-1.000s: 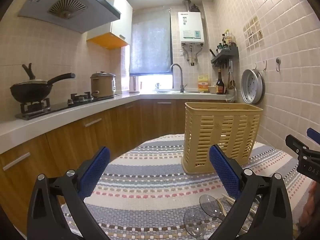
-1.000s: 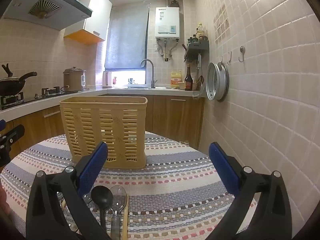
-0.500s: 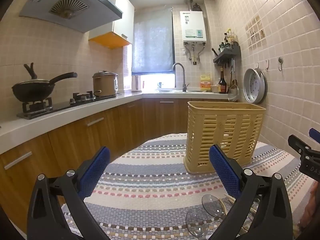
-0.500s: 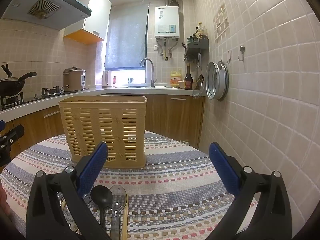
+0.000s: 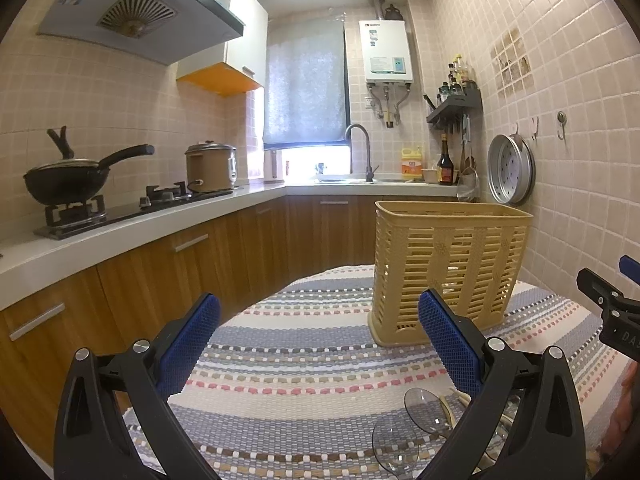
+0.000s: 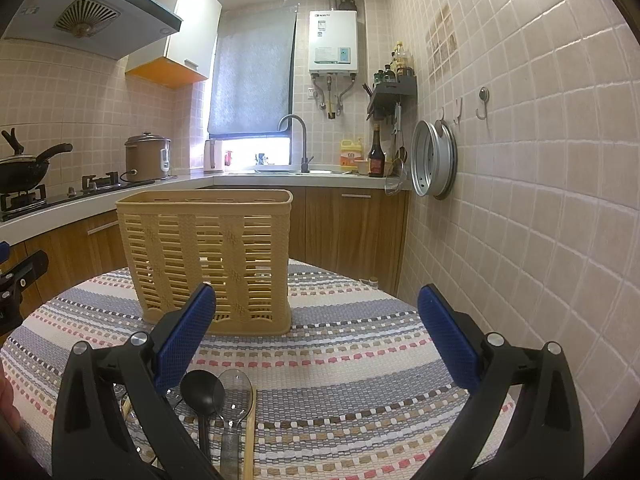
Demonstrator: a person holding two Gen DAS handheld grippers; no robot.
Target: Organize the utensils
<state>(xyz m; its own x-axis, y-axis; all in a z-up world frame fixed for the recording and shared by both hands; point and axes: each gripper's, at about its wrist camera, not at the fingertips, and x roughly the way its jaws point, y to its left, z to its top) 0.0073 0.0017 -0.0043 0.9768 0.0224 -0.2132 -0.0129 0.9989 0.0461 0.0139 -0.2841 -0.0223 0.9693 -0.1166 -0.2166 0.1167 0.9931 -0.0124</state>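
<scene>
A tan slotted utensil basket (image 5: 448, 264) (image 6: 208, 256) stands upright on the round striped tablecloth (image 5: 304, 368) (image 6: 352, 360). Utensils lie near the front edge: clear spoons (image 5: 424, 404), a black spoon (image 6: 198, 392), a clear spoon (image 6: 236, 390) and a chopstick (image 6: 250, 436). My left gripper (image 5: 320, 340) is open above the cloth, left of the spoons, nothing between its blue pads. My right gripper (image 6: 316, 332) is open too, with the utensils under its left finger (image 6: 184, 344). The right gripper's tip (image 5: 604, 292) shows at the left wrist view's right edge.
A kitchen counter (image 5: 120, 232) with a stove, black wok (image 5: 64, 180) and brown rice cooker (image 5: 210, 168) runs along the left. A sink and tap (image 6: 296, 144) stand at the back. The tiled wall (image 6: 540, 200) rises close on the right, with a metal tray (image 6: 434, 164) hanging.
Both views have shifted slightly; the basket sits a little lower and further right in the left wrist view. Both grippers remain open, and nothing was picked up.
</scene>
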